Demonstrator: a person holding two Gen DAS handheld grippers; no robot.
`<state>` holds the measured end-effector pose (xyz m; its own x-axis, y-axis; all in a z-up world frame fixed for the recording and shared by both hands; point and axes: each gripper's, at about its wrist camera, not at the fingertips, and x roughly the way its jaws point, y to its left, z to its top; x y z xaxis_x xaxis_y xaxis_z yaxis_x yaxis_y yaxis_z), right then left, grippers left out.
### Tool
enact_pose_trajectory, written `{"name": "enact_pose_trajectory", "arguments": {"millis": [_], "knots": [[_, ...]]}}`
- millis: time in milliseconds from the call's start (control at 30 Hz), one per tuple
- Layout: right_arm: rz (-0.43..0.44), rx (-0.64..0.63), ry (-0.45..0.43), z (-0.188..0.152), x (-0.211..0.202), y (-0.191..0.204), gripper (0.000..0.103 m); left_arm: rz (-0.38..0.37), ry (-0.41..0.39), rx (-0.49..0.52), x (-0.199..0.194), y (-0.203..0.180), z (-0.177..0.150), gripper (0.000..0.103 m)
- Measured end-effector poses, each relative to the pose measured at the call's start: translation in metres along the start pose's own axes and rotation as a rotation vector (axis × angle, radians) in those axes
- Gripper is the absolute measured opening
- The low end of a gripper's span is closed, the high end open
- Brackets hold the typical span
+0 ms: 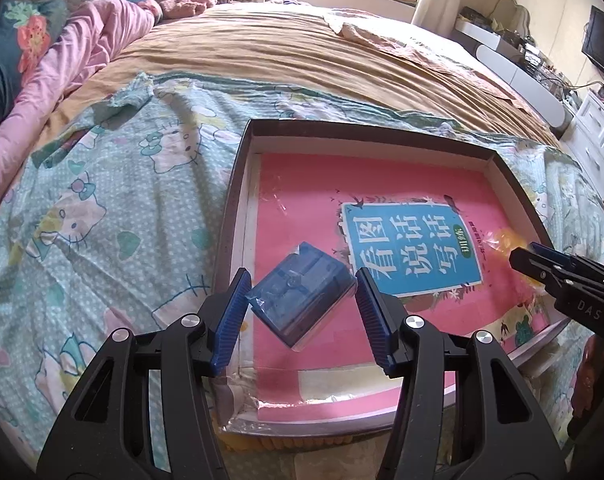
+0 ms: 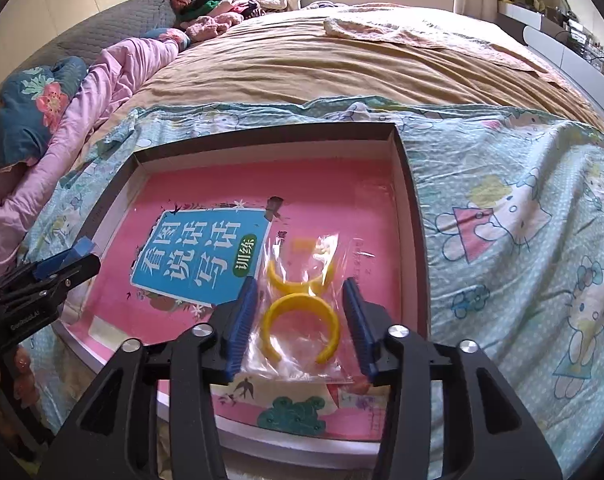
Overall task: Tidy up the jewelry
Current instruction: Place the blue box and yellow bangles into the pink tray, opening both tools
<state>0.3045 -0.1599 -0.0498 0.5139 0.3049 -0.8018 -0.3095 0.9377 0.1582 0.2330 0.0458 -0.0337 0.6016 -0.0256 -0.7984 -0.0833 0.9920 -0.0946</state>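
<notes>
A shallow dark-walled box tray [image 1: 366, 130] [image 2: 261, 136] lies on the bed with a pink book [image 1: 382, 184] [image 2: 261, 184] flat inside it. My left gripper [image 1: 302, 276] is shut on a small clear blue jewelry box [image 1: 302, 300], its blue pads pressing two opposite corners, over the tray's near left part. My right gripper [image 2: 300, 281] stands open around a clear plastic bag [image 2: 302, 360] holding two yellow open bangles [image 2: 299, 320]. The bag lies flat on the book. Each gripper shows at the edge of the other's view: the right gripper [image 1: 542, 264], the left gripper [image 2: 73, 260].
The tray rests on a light blue cartoon-cat sheet [image 1: 101, 208] [image 2: 522, 220]. Beyond it lie a tan blanket [image 1: 281, 52], a pink quilt [image 1: 101, 36] and a pile of clothes [image 2: 221, 8]. White drawers [image 1: 594, 136] and a screen [image 1: 602, 44] stand at the right.
</notes>
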Motion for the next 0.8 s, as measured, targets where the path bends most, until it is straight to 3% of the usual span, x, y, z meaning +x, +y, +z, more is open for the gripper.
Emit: {"name": "enact_pose_trajectory", "arguments": {"millis": [167,300,533,700,800], "knots": [[-0.026,-0.012,-0.046,-0.006,-0.018,-0.002,0.060,-0.004,-0.009,0.012,-0.005,-0.004,0.001,0.046],[-0.031,0.005,-0.086,-0.010,-0.035,-0.006,0.072,-0.008,-0.021,0.021,-0.013,-0.007,0.001,0.056],[-0.039,0.019,-0.130,-0.018,-0.063,-0.012,0.075,-0.019,-0.044,0.023,-0.028,-0.011,0.002,0.065],[-0.044,0.026,-0.171,-0.023,-0.082,-0.012,0.087,-0.020,-0.066,0.017,-0.039,-0.012,0.000,0.077],[-0.047,0.013,-0.190,-0.027,-0.094,-0.010,0.087,-0.029,-0.081,0.005,-0.047,-0.010,0.000,0.086]]}}
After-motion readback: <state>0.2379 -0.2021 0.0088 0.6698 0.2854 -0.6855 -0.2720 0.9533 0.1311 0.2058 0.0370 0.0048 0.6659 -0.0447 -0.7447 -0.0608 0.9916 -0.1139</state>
